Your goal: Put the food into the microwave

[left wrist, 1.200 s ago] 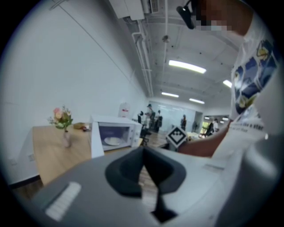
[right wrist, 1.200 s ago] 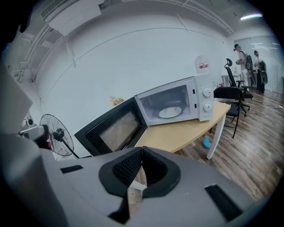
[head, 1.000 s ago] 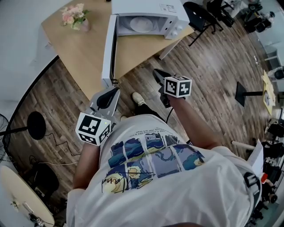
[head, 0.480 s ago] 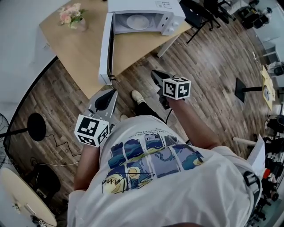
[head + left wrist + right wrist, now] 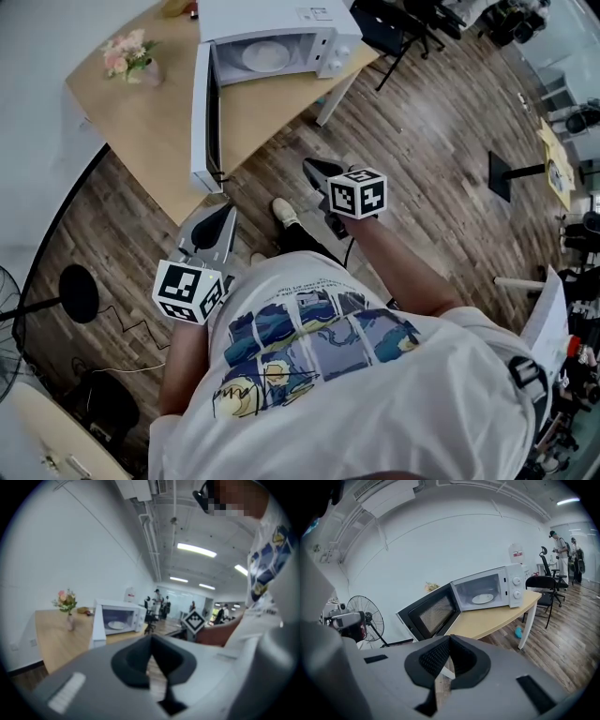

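Microwave (image 5: 281, 33) open at top of frame, nothing carried.
L gripper (image 5: 223, 211) & R gripper (image 5: 312, 167): fingers clenched, empty, low near the body, well apart from desk (image 5: 155, 122). Door (image 5: 202, 112) open, prob. for access. White plate (image 5: 265, 56) sits inside; food on it unclear.

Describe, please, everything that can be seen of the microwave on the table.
The microwave is a white box standing on the wooden table, near one corner. Its door, white outside with a dark mesh window, is hinged on the left as seen from the front and swung wide open. A pale round plate lies in the cavity; no food shows on it. Two round knobs sit one above the other on the right panel. Only the table touches it.
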The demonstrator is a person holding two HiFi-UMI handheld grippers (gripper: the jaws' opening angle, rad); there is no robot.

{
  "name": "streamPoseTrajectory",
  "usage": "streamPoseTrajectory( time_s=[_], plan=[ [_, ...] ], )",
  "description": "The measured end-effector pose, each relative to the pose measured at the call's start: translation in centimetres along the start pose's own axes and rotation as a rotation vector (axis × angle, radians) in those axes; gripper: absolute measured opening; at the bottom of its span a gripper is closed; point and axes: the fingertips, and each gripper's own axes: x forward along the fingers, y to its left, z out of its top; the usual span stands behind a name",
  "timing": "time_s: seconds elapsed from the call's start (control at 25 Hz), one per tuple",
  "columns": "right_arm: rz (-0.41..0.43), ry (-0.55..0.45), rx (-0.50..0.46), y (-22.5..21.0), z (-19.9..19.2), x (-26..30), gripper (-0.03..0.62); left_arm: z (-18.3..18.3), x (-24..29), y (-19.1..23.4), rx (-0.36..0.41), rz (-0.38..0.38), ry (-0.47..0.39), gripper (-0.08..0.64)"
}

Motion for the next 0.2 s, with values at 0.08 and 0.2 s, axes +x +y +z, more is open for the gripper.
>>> streamPoseTrajectory(
  time_s=[0.08, 0.2],
  plan=[
    [0.003, 0.005, -0.003, 0.0, -0.3, -0.1, 0.008, -0.3, 0.1, -0.2, -0.002, -0.003, 0.008, 0.009],
    [0.010, 0.016, 0.002, 0.2, -1.2, -0.2, 0.008, -0.9, 0.2, -0.7, -0.010, -0.008, 0.027, 0.009]
  ],
)
